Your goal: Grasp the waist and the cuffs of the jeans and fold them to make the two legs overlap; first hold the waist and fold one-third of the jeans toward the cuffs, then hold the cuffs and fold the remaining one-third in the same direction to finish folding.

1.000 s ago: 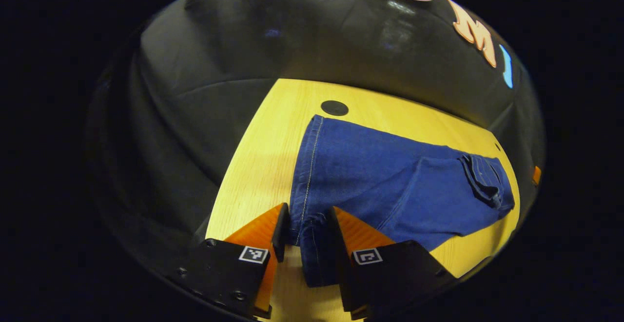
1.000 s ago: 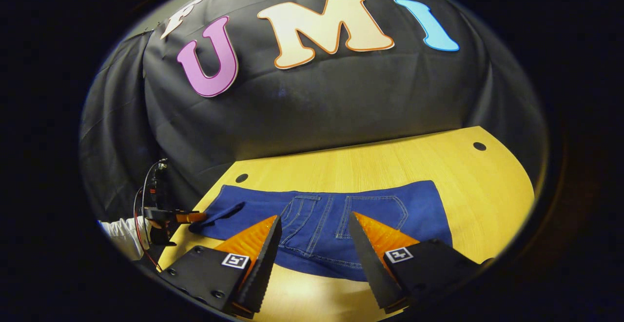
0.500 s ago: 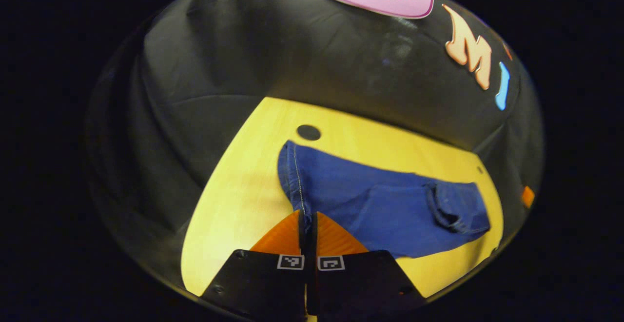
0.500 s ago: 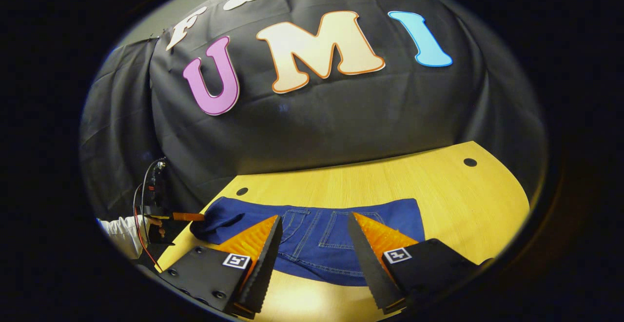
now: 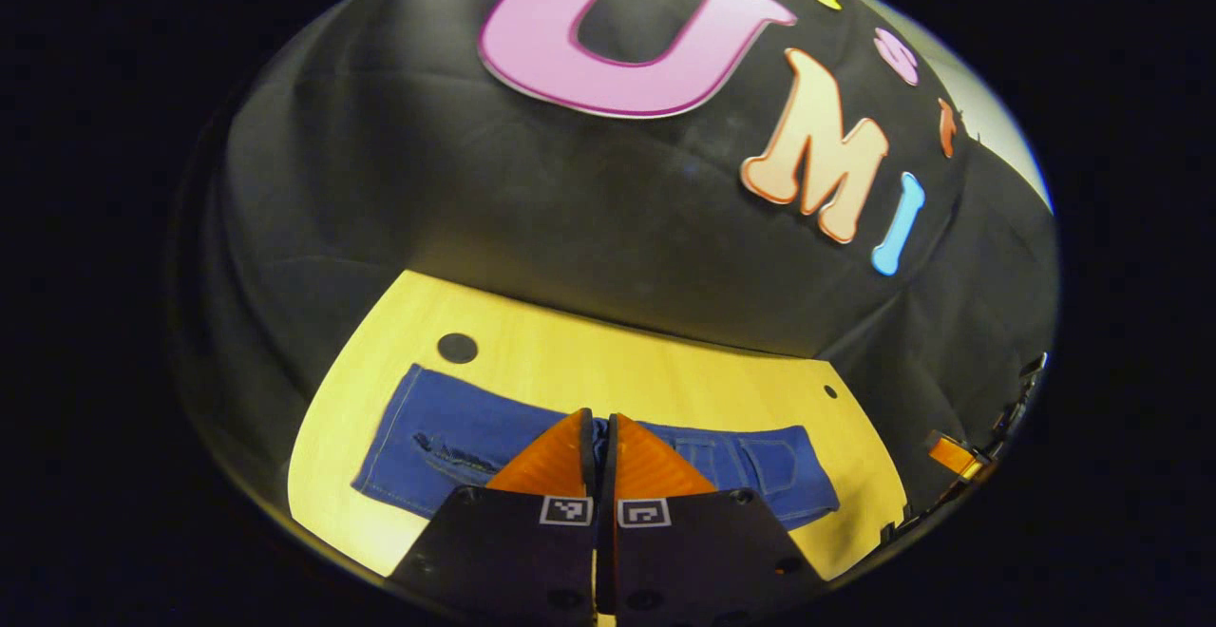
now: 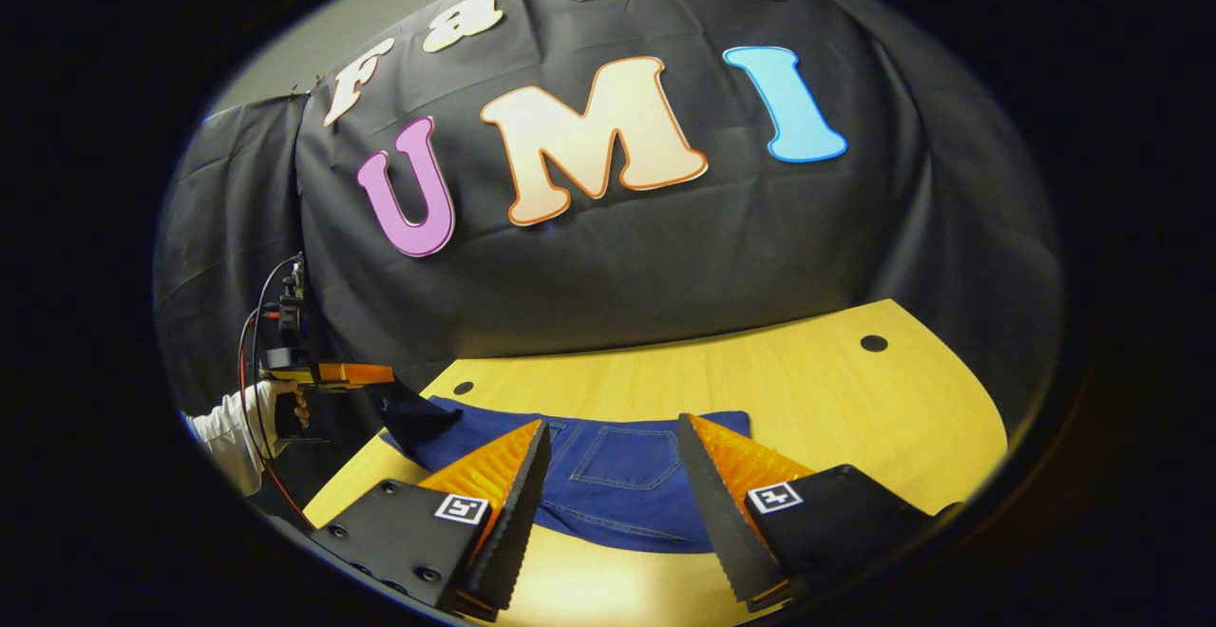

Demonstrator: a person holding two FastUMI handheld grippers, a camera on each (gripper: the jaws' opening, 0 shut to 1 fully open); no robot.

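Note:
The blue jeans (image 5: pixel 437 446) lie lengthwise on the yellow wooden table (image 5: pixel 589 361), back pockets (image 5: pixel 765 461) toward the right. My left gripper (image 5: pixel 598 418) is shut, with a thin edge of denim between its fingers, raised above the table. In the right gripper view that gripper (image 6: pixel 351 375) hangs at the left, a dark flap of the cuff end (image 6: pixel 413 413) drooping from it. My right gripper (image 6: pixel 613 432) stands open above the waist end of the jeans (image 6: pixel 617 475), a back pocket (image 6: pixel 622 442) between its fingers, which do not touch the cloth.
The table (image 6: pixel 807 380) has small round black holes (image 6: pixel 873 343) (image 5: pixel 457 348) near its back edge. A hand in a white sleeve (image 6: pixel 228 423) holds the left gripper, with cables above it. The right gripper's orange side (image 5: pixel 950 451) shows at the far right.
The left gripper closed on the cuff edge and rose, lifting that end off the table. The right gripper stayed open and drew up and back a little from the waist.

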